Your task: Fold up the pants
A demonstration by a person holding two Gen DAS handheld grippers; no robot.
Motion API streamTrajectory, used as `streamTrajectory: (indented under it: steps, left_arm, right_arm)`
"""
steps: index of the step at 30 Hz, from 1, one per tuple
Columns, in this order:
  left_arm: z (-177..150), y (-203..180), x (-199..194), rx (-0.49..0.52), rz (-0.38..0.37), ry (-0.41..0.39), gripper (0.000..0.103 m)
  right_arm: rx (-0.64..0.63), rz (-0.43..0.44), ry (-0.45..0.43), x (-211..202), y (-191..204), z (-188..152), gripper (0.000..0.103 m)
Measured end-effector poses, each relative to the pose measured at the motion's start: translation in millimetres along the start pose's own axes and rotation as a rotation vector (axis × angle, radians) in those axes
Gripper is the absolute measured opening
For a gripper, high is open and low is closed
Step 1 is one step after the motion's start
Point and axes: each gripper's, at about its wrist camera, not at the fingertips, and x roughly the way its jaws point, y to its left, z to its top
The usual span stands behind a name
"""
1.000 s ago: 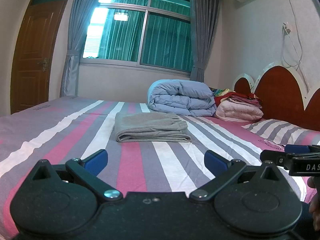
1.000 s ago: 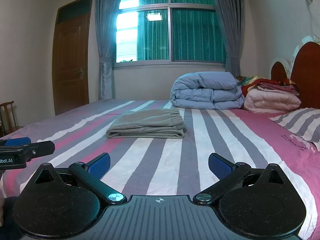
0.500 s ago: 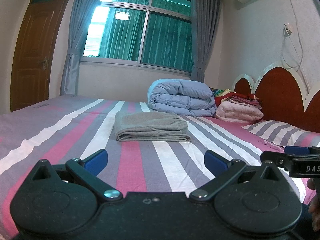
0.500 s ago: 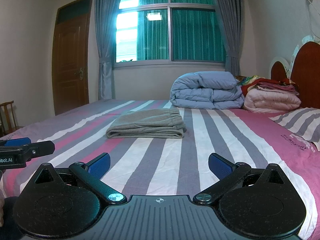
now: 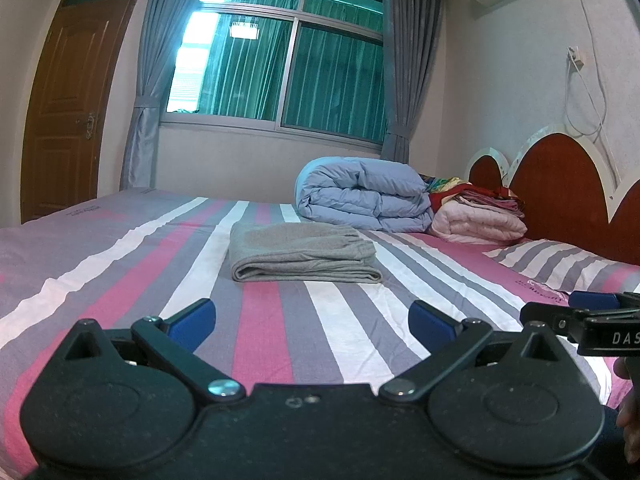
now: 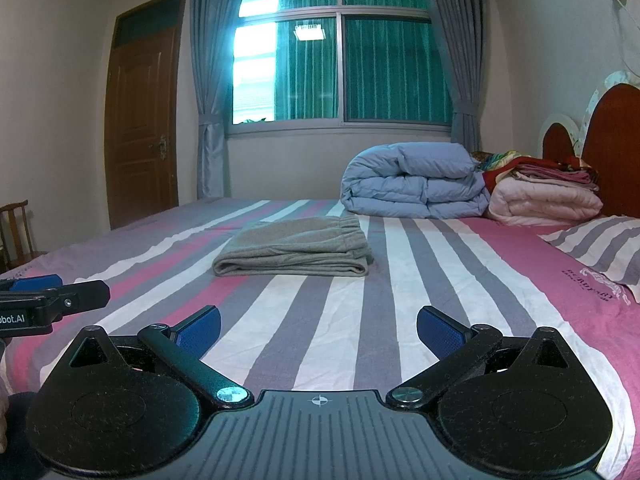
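Grey pants point(image 5: 300, 254) lie folded in a neat rectangle on the striped bed point(image 5: 120, 280), also in the right wrist view point(image 6: 296, 252). My left gripper point(image 5: 312, 322) is open and empty, well short of the pants near the bed's front edge. My right gripper point(image 6: 318, 330) is open and empty too, beside the left one. The right gripper's tip shows at the right edge of the left wrist view point(image 5: 580, 312). The left gripper's tip shows at the left edge of the right wrist view point(image 6: 52, 300).
A folded blue duvet point(image 5: 364, 194) and a pile of pink and red blankets point(image 5: 480, 216) sit behind the pants by the red headboard point(image 5: 560, 188). A striped pillow point(image 5: 560, 260) lies at the right. A door point(image 6: 140, 128) and a chair point(image 6: 16, 224) stand at the left.
The left wrist view has tilted up very slightly. The pants and the right gripper have not moved.
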Motion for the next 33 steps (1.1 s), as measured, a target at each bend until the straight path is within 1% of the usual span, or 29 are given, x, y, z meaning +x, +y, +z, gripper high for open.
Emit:
streamTrajectory:
  steps: [33]
  left_arm:
    - [-1.5, 2.2, -0.5, -0.002, -0.010, 0.000, 0.097]
  right_arm:
    - [-0.004, 0.004, 0.002, -2.0, -4.3, 0.2, 0.103]
